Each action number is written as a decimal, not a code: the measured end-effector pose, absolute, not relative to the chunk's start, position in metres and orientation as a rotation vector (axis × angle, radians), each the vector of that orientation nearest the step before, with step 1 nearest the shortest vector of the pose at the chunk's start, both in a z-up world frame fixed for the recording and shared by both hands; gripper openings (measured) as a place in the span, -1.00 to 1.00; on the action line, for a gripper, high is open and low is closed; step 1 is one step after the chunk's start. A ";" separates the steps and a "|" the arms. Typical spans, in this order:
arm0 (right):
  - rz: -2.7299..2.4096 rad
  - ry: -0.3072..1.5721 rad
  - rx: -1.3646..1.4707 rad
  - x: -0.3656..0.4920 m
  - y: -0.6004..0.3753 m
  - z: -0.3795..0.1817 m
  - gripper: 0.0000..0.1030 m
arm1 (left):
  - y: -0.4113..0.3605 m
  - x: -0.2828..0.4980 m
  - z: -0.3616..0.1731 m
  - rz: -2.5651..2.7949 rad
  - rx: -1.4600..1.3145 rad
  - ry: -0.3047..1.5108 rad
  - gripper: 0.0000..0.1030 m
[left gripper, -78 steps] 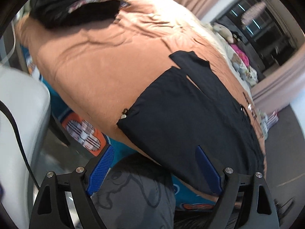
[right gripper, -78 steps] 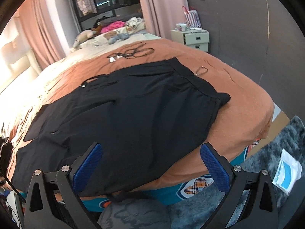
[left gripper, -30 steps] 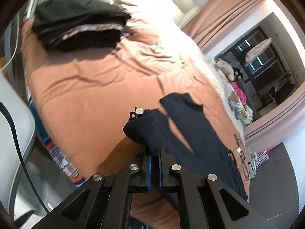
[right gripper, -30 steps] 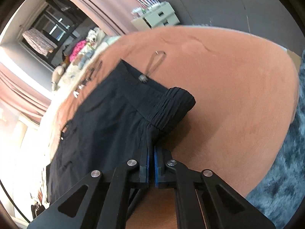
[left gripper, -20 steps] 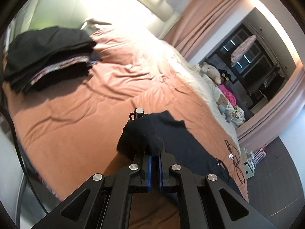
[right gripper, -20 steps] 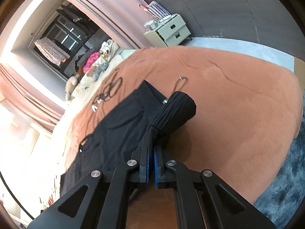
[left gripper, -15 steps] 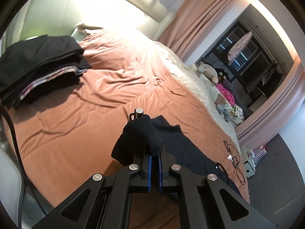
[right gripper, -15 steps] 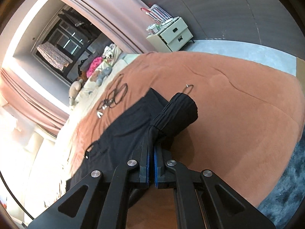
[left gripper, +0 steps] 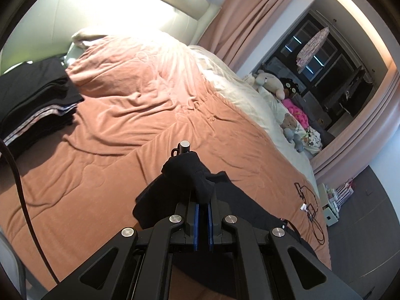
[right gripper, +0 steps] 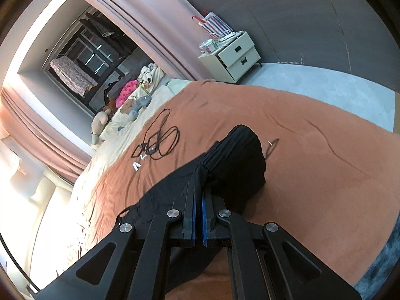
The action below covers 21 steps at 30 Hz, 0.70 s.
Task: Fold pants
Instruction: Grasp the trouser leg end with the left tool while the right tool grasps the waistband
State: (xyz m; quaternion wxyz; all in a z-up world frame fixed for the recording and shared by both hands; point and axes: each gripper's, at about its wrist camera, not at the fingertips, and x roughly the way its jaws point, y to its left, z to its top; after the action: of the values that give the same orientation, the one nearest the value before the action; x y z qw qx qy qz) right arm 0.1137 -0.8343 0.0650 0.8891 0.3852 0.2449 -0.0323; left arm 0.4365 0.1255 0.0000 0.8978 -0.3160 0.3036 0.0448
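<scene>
bed (left gripper: pixel 105 130): more of its brown cover shows than before | black pants (right gripper: pixel 232 165): flat earlier, now lifted off cover at both near corners, rest hidden under the tools | left gripper (left gripper: pixel 202 206): clamped on pants hem | right gripper (right gripper: pixel 197 200): clamped on bunched waistband

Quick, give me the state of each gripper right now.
Left gripper: closed, pinching a bunched corner of the black pants.
Right gripper: closed, pinching the gathered waistband end of the same pants.
</scene>
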 end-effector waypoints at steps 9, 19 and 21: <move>-0.087 0.503 0.789 0.160 -0.823 0.073 -1.00 | 0.126 0.502 -0.003 0.100 -0.672 0.671 -0.90; -0.127 0.553 0.750 0.232 -0.807 0.069 -1.00 | 0.114 0.588 -0.040 0.140 -0.613 0.775 -0.90; -0.140 0.561 0.749 0.244 -0.806 0.067 -1.00 | 0.113 0.603 -0.047 0.145 -0.601 0.796 -0.90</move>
State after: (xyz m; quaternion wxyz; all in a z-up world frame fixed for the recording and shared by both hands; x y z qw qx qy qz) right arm 0.2443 -0.8056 0.0674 0.8903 0.3605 0.2700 -0.0673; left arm 0.6034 0.1126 -0.0474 0.8756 -0.2881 0.3815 0.0695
